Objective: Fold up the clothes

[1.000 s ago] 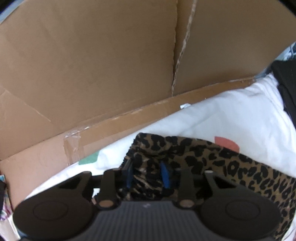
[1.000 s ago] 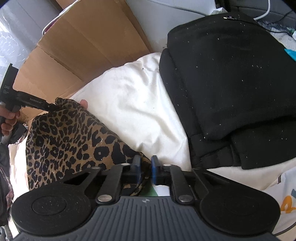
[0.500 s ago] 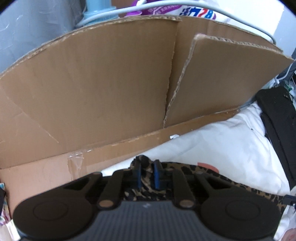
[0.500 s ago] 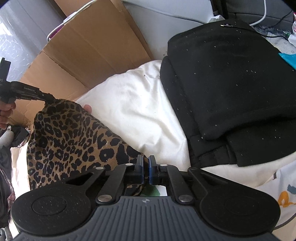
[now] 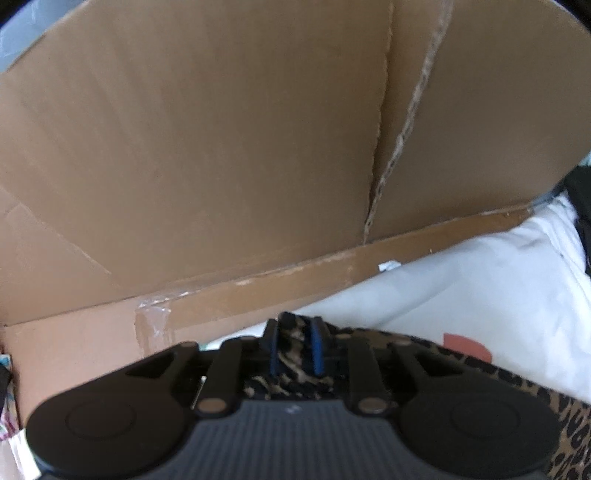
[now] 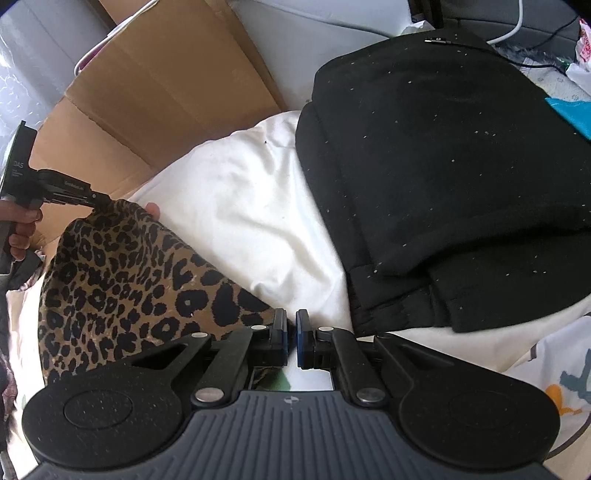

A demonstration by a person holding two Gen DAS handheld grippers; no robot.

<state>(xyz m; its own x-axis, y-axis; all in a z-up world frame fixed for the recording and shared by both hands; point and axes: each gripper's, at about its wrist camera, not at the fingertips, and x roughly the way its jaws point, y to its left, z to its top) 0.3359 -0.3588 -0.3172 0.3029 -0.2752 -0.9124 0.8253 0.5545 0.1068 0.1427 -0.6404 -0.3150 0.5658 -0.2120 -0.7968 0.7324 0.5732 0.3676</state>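
Note:
A leopard-print garment (image 6: 122,288) hangs stretched between both grippers over white bedding (image 6: 240,206). In the left wrist view my left gripper (image 5: 295,325) is shut on a bunched corner of the leopard-print garment (image 5: 293,347), close to the cardboard. The right wrist view shows that same left gripper (image 6: 99,197) at the far left, pinching the top corner, with a hand (image 6: 20,221) on its handle. My right gripper (image 6: 291,325) has its blue pads nearly together at the garment's near corner. The cloth runs in under the left pad, and its upper edge is taut.
A large flattened cardboard box (image 5: 221,147) stands right in front of the left gripper. A folded black garment (image 6: 443,166) lies on the bedding to the right, with cables (image 6: 517,26) and clutter behind it. Printed fabric (image 6: 561,387) lies at the lower right.
The left gripper closed on the garment's corner and lifted it, then came down closer to the cardboard. The right gripper's pads closed on the near corner and rose slightly.

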